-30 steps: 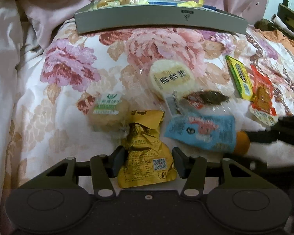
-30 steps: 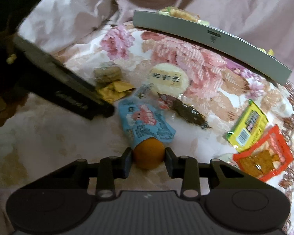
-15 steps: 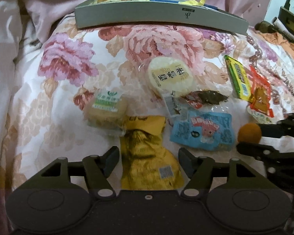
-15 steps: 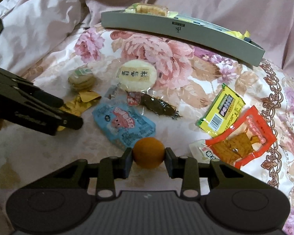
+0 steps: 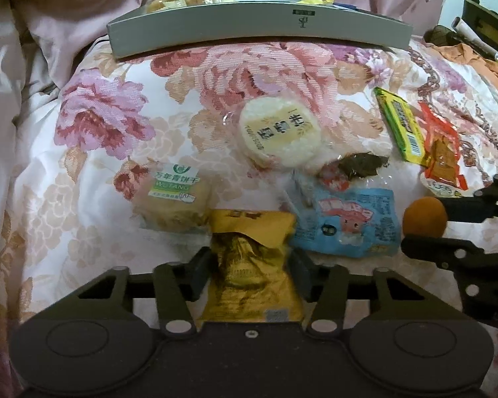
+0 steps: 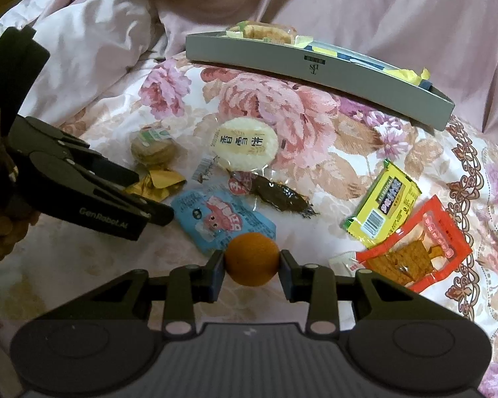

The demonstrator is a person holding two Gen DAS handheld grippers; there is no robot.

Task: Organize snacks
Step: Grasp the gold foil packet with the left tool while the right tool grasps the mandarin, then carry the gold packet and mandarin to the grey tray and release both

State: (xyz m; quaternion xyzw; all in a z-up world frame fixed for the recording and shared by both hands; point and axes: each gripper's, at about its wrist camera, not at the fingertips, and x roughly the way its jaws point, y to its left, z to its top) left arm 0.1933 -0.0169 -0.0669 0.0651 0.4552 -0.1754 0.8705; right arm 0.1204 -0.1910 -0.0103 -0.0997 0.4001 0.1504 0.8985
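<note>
**On the floral bedspread: second grasp made, tray not yet reached**

On the floral bedspread (image 5: 99, 126) the left tongs (image 5: 250, 265) have just been closing, having stood wider half a second ago, and their pads now pinch the gold packet (image 5: 252, 265) at its waist. The right tongs (image 6: 251, 260) are nearly closed on the orange ball snack (image 6: 251, 258), as they were a second ago, and carry it clear of the cloth, just beside the blue packet (image 6: 222, 219). With both tongs loaded, the next step is judged to be carrying the two items to the grey tray (image 6: 315, 69) at the far edge of the bed, which already holds several snacks.

Loose items on the cloth, counted: one blue packet; one round rice cracker (image 5: 280, 132); one green-labelled biscuit pack (image 5: 172, 199); one dark item in clear wrap (image 6: 275, 194); one yellow packet (image 6: 381, 204); one red-orange packet (image 6: 418, 245). That makes six lying free and two held. A small clear sachet by the cracker is too indistinct to classify. The tray's contents cannot be counted from either view.
</note>
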